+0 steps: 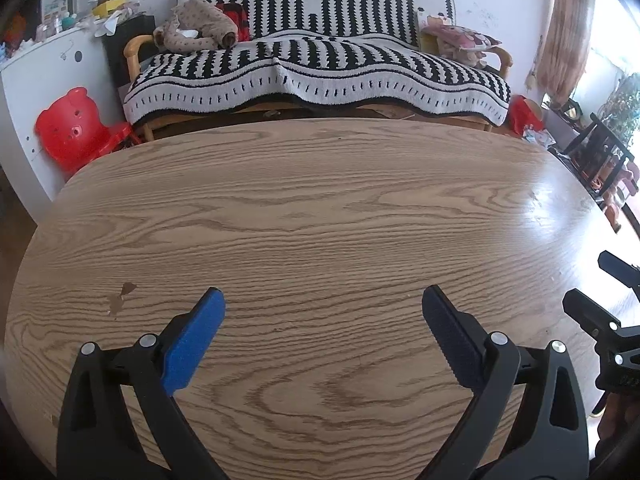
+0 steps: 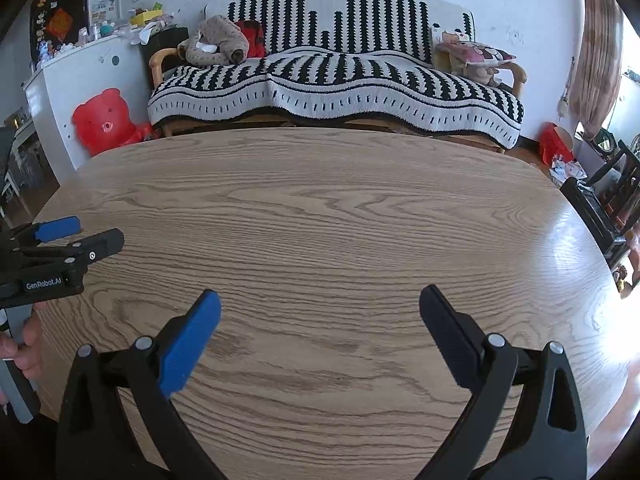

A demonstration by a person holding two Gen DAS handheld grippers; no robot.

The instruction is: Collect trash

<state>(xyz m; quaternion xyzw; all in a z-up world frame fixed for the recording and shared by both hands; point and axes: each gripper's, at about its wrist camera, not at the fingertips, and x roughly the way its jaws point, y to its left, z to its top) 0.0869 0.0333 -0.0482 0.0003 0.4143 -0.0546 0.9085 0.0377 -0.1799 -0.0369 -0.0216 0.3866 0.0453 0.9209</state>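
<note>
Claws: left, right spread wide above table.

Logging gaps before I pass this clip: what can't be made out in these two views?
- Any trash: none shows on the table in either view.
- Floor beyond the table's far edge: hidden by the tabletop.
- Clutter on the white cabinet: too small to identify.
- Right hand-held gripper, left wrist view: cut off at the frame edge.
- Left hand-held gripper, right wrist view: partly cut off.

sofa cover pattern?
Black-and-white stripes on the sofa cover, clearest in the right wrist view.
</note>
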